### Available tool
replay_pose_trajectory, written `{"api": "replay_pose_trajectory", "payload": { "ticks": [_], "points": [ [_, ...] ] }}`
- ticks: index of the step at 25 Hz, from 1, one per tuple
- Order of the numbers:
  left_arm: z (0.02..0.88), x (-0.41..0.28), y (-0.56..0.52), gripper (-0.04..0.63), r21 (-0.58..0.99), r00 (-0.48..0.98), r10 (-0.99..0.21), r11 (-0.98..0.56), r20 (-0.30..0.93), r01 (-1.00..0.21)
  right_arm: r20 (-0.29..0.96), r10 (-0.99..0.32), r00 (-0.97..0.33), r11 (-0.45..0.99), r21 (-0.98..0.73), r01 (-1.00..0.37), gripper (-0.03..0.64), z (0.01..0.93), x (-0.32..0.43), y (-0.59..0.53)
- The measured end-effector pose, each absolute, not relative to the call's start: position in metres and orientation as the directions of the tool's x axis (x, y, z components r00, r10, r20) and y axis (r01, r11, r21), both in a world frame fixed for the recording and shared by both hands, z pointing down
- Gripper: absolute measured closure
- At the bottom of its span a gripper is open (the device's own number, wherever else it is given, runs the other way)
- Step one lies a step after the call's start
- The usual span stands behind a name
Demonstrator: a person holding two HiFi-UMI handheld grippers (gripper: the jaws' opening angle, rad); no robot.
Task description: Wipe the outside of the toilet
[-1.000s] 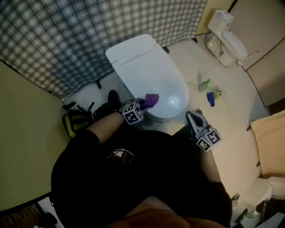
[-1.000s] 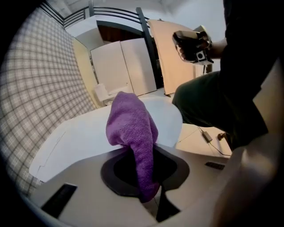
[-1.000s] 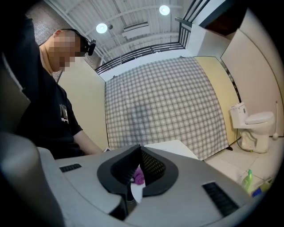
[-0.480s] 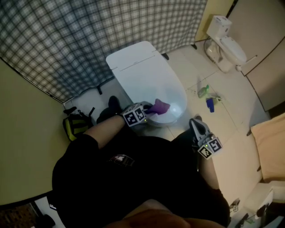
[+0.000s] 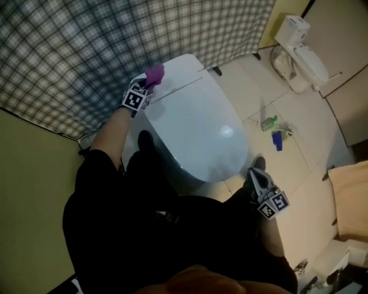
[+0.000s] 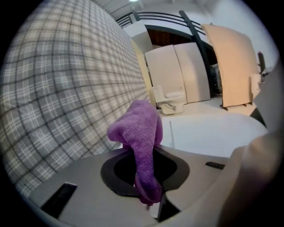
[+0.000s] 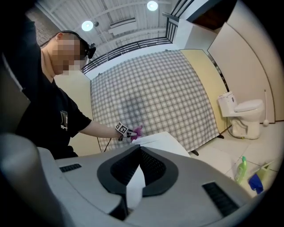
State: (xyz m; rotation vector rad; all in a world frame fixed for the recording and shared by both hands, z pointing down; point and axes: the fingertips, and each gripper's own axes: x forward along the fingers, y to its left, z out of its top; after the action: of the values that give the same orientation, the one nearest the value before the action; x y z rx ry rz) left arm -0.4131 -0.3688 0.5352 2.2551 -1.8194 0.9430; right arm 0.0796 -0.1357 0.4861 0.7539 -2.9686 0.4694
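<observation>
A grey checked curtain (image 5: 86, 46) hangs across the bathroom from 9 to 12 o'clock, with a yellow wall (image 5: 29, 189) at 8; on the pale tiled floor (image 5: 310, 178) a small white toilet (image 5: 302, 46) stands at 1 o'clock, a green bottle (image 5: 268, 122) and a blue bottle (image 5: 278, 139) lie at 2, and round ceiling lights (image 7: 152, 5) burn overhead

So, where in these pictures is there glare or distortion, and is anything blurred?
Head view: dim, with one glare spot on the toilet lid. Left gripper view: the wide lens bends the plaid screen's lines; the purple cloth is sharp. Right gripper view: two ceiling lamps burn out white.
</observation>
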Motion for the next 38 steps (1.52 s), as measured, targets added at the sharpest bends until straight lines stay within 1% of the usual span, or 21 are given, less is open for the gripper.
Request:
{"api": "replay_pose_trajectory", "payload": {
  "ticks": [2,6,8,12,15,17,20,26,30,33,38],
  "points": [
    [0.548,-0.449,-0.399,0.535,-0.316,0.042,-0.843,-0.246,0.536,-0.916,0.127,-0.467,-0.875,0.825,-0.294,-0.483,0.620,0.490,0.075,-0.156],
    [0.591,-0.495,-0.431,0.535,-0.355,-0.030,-0.788,-0.243,0.615,-0.903,0.169,-0.472,-0.865,0.802,-0.325,-0.501,0.620,0.495,0.072,-0.179],
    [0.599,-0.514,-0.446,0.535,-0.357,-0.054,-0.789,-0.214,0.612,-0.909,0.181,-0.468,-0.865,0.799,-0.331,-0.502,0.621,0.499,0.068,-0.193],
    [0.601,-0.518,-0.464,0.535,-0.342,-0.019,-0.817,-0.219,0.576,-0.914,0.180,-0.462,-0.868,0.797,-0.344,-0.496,0.621,0.506,0.058,-0.205],
    [0.600,-0.503,-0.451,0.537,-0.377,-0.007,-0.815,-0.259,0.579,-0.889,0.155,-0.454,-0.877,0.810,-0.338,-0.479,0.621,0.502,0.050,-0.201],
    [0.604,-0.476,-0.428,0.537,-0.371,0.027,-0.809,-0.299,0.587,-0.879,0.137,-0.452,-0.881,0.816,-0.337,-0.471,0.620,0.496,0.051,-0.191],
    [0.615,-0.412,-0.381,0.537,-0.323,0.104,-0.799,-0.354,0.592,-0.878,0.108,-0.454,-0.884,0.823,-0.331,-0.463,0.621,0.484,0.058,-0.169],
    [0.636,-0.240,-0.270,0.537,-0.303,0.278,-0.741,-0.543,0.611,-0.783,0.020,-0.454,-0.891,0.855,-0.270,-0.442,0.621,0.446,0.078,-0.122],
    [0.646,-0.144,-0.189,0.537,-0.267,0.388,-0.668,-0.661,0.635,-0.701,-0.029,-0.452,-0.892,0.874,-0.216,-0.436,0.621,0.431,0.095,-0.090],
    [0.676,-0.082,-0.138,0.537,-0.227,0.469,-0.609,-0.733,0.640,-0.641,-0.043,-0.448,-0.893,0.882,-0.179,-0.435,0.621,0.443,0.108,-0.073],
    [0.728,-0.010,-0.081,0.537,-0.144,0.578,-0.477,-0.838,0.662,-0.527,-0.071,-0.459,-0.885,0.883,-0.148,-0.446,0.621,0.470,0.122,-0.058]
  ]
}}
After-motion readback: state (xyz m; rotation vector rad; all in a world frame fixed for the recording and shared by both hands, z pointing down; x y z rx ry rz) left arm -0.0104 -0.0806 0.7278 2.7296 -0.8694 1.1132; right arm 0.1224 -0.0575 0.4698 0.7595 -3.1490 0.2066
